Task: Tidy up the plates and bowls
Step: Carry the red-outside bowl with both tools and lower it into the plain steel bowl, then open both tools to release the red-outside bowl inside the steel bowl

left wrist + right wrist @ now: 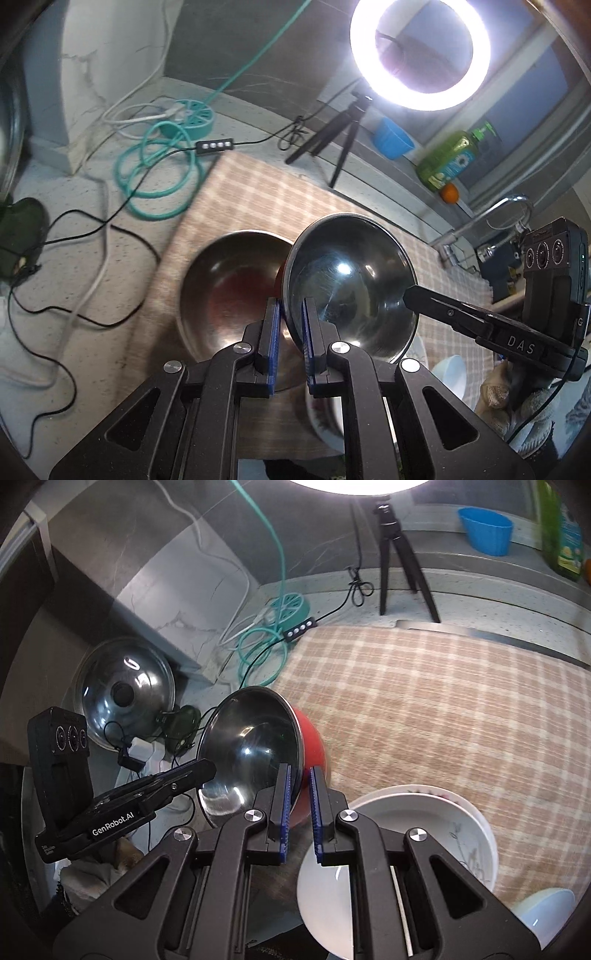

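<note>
Steel inside and red outside, the carried bowl (351,280) hangs tilted between both tools: the left gripper (290,314) has its jaws shut on the near rim, and the right gripper (301,786) pinches the opposite rim the same way. Just beyond the left jaws, a second steel bowl (225,288) sits empty on the checked cloth (424,709) covering the worktop. Nesting looks like the step in hand, not yet done. Below the right jaws wait a white plate (472,834) and a white bowl (325,897), with a pale bowl (550,912) further right, all apparently unsorted.
</note>
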### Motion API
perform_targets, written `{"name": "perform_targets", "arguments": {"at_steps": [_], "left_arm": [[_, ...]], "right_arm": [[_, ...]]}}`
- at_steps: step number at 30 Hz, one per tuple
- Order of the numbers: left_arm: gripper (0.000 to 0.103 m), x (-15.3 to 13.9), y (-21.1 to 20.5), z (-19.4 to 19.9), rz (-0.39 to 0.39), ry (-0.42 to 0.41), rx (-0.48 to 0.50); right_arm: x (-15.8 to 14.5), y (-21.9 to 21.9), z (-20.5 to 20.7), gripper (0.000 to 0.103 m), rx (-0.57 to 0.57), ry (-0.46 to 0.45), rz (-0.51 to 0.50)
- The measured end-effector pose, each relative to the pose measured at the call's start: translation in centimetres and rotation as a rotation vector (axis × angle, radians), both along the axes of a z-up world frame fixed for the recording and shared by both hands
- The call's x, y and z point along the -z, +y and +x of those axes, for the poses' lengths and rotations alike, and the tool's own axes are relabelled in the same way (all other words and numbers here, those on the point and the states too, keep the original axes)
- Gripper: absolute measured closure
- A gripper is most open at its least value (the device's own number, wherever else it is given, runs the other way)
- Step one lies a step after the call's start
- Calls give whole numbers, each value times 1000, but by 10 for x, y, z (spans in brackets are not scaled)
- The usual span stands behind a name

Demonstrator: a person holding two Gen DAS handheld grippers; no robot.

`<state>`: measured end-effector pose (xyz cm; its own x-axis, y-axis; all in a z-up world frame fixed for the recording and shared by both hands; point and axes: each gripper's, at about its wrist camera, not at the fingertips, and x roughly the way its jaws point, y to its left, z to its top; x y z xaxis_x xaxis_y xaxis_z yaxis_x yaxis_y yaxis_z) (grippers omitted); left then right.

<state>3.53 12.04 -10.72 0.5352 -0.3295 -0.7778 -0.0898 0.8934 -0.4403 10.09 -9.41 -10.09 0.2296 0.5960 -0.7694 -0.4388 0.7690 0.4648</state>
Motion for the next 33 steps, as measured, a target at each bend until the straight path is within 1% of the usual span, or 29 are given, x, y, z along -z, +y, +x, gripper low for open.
{"name": "perform_targets", "arguments": {"at_steps": [6,14,21,26,33], "left_arm": [[93,17,20,1,22,43,-32],[93,40,27,7,56,100,-20],[93,42,27,11,77,109,-12],[93,45,26,13,92,120,-5],[93,49,24,14,95,134,-5]], "right_arm": [[20,29,7,93,-43,27,-56],[40,51,14,93,-79,36,-137],[53,60,18,93,-101,47,-206],[57,63,18,93,-109,47,-223],[59,65,18,91,-108,46,-247]]}}
